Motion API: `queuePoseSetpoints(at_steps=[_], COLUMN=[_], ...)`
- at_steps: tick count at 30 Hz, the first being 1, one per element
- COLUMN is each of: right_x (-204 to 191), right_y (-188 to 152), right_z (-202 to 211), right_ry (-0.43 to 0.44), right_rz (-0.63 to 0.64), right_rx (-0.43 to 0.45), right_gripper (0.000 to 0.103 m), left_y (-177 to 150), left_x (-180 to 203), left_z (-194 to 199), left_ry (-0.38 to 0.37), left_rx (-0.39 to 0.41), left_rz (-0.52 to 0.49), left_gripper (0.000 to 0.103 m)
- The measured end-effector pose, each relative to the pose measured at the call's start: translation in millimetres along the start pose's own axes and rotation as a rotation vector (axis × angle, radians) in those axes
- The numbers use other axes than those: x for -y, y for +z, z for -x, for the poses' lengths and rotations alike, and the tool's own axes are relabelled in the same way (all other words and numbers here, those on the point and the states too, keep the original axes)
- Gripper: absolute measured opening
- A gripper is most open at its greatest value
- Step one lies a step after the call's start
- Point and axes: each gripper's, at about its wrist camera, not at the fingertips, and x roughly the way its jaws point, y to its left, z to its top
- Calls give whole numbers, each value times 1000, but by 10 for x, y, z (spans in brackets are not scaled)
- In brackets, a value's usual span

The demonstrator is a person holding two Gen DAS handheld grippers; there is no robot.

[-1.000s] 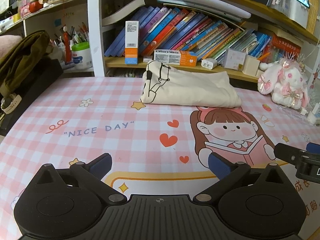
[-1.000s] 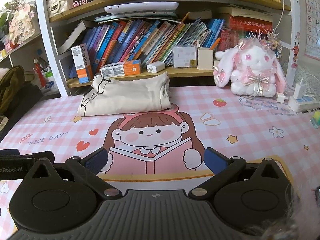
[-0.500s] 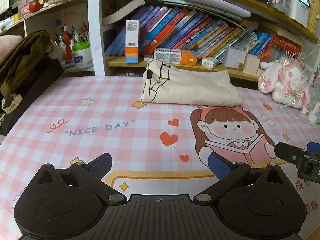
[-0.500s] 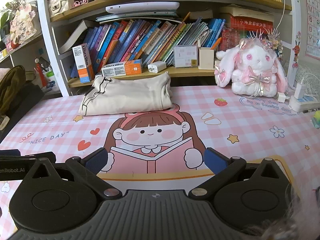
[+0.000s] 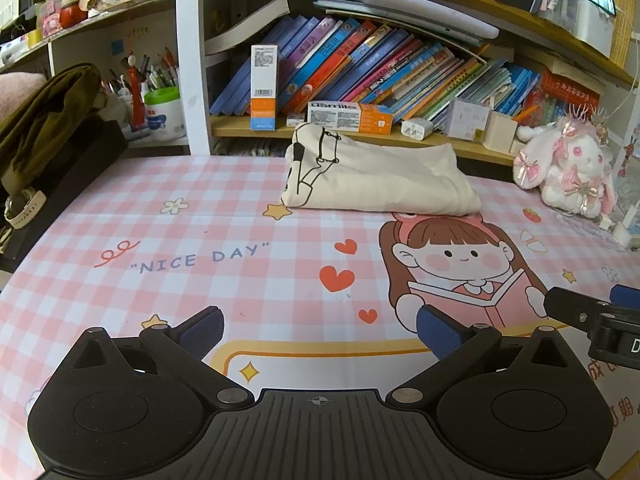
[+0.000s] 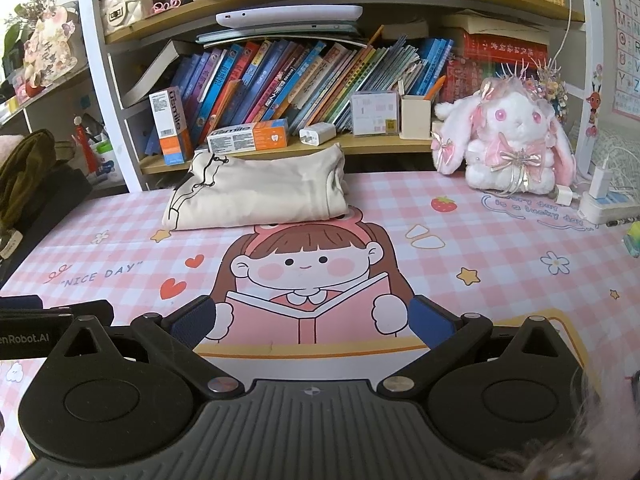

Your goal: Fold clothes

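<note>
A cream garment (image 5: 380, 178) with a black line drawing lies folded into a compact bundle at the back of the pink checked mat (image 5: 200, 240), against the bookshelf. It also shows in the right wrist view (image 6: 260, 192). My left gripper (image 5: 320, 330) is open and empty, low over the mat's front, well short of the garment. My right gripper (image 6: 312, 320) is open and empty too, beside the left one over the cartoon girl print. The right gripper's finger shows at the left view's right edge (image 5: 580, 312).
A bookshelf (image 6: 280, 80) full of books stands behind the mat. A pink plush rabbit (image 6: 508, 140) sits at the back right, with a power strip and chargers (image 6: 604, 200) beside it. An olive bag (image 5: 44, 120) and a watch (image 5: 24, 210) lie at the left.
Both grippers have crept slightly forward towards the garment and stay open. The garment has not moved.
</note>
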Motion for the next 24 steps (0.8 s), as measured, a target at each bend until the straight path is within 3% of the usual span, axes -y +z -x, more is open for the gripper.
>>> queuePoseSetpoints(at_steps=[24], right_x=[27], right_y=[-5], right_z=[-10], right_ry=[-1], right_rz=[-3], right_rx=[-9], right_gripper=[103], left_y=[-4], left_x=[26], left_z=[6], left_ry=[2], left_rx=[4], left_rz=[-5], left_gripper=[103])
